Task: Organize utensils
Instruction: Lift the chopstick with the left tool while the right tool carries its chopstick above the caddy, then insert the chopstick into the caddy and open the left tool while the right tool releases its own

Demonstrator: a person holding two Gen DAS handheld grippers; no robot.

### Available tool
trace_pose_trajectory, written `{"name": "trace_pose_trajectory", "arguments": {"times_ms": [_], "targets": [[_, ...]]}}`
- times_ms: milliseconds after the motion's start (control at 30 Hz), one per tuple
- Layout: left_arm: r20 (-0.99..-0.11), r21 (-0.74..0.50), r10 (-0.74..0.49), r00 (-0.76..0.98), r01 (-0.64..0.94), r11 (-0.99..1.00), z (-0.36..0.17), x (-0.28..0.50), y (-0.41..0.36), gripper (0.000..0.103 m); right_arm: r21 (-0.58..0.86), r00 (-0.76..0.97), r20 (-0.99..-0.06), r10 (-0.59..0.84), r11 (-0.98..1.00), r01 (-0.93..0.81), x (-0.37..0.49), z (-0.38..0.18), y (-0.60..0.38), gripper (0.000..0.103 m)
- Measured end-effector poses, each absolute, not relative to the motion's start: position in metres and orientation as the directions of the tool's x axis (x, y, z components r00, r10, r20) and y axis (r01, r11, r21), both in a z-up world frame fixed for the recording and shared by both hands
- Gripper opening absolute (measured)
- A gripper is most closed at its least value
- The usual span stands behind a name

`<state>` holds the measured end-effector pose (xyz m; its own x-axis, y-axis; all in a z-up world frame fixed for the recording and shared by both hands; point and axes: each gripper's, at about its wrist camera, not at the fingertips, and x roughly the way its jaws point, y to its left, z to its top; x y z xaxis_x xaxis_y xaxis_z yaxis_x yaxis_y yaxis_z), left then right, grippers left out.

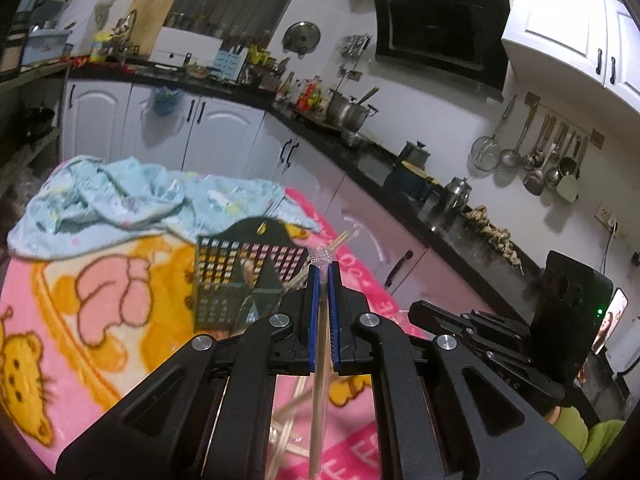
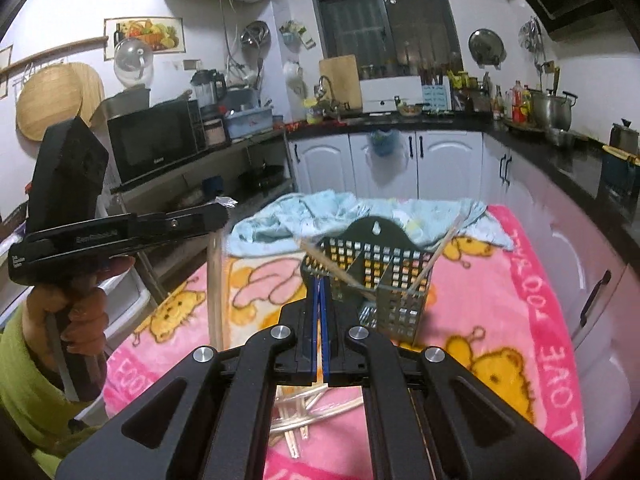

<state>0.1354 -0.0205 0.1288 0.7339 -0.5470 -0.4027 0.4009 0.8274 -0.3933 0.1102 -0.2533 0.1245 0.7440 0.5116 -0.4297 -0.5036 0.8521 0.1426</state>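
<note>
The bench [image 2: 532,320] is draped in a pink cartoon-bear blanket [image 1: 52,320], with a crumpled pale-blue towel [image 1: 120,196] heaped at its far end. Around it runs a kitchen: in the right wrist view a black microwave [image 2: 154,140] stands on a shelf at the left, white cabinets [image 2: 440,164] under a dark counter run across the back, and in the left wrist view ladles and strainers [image 1: 536,160] hang on the wall at the right, below a black range hood [image 1: 440,28].

A dark perforated utensil basket [image 2: 384,276] stands upright on the blanket just in front of the towel, with a few chopsticks leaning out of its compartments. More wrapped chopsticks [image 2: 304,408] lie loose in a heap on the blanket, below the right tongs.

The left tongs [image 1: 323,270] are pressed together on a single wrapped chopstick [image 1: 320,392], which hangs down from the blue pads with its clear wrapper tip poking out above them; the basket sits just left of and beyond the tips. In the right wrist view this gripper is held roughly level at the left, above the blanket's near edge, gripped from below by a hand [image 2: 80,312] in a green sleeve.

The right tongs [image 2: 320,280] are likewise pinched shut on a thin chopstick [image 2: 320,366] seen between the blue pads, their tips just in front of the basket's left wall and pointing slightly downward at it.
</note>
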Motion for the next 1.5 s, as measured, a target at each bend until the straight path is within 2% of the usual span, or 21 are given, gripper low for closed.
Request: {"name": "trace_pose_trajectory", "arguments": {"times_ms": [500,1000,1233,1500], "targets": [[-0.298,-0.35,-0.528,0.795,0.424,0.835,0.188,0.16,-0.039,0.002,0.109,0.804,-0.341,0.488,0.869,-0.482,0.117,0.177,-0.274,0.001],[-0.182,-0.285,-0.428,0.885,0.37,0.884,0.246,0.199,-0.043,0.002,0.08,0.842,-0.248,0.48,0.876,-0.476,0.142,0.23,-0.271,0.001],[-0.166,-0.233,-0.35,0.922,0.308,0.922,0.249,0.228,-0.049,0.002,0.089,0.858,-0.217,0.465,0.885,-0.457,0.164,0.244,-0.274,0.001],[-0.161,-0.239,-0.312,0.936,0.269,0.933,0.23,0.247,-0.052,0.002,0.079,0.876,-0.213,0.433,0.901,-0.427,0.196,0.246,-0.265,0.001]]}}
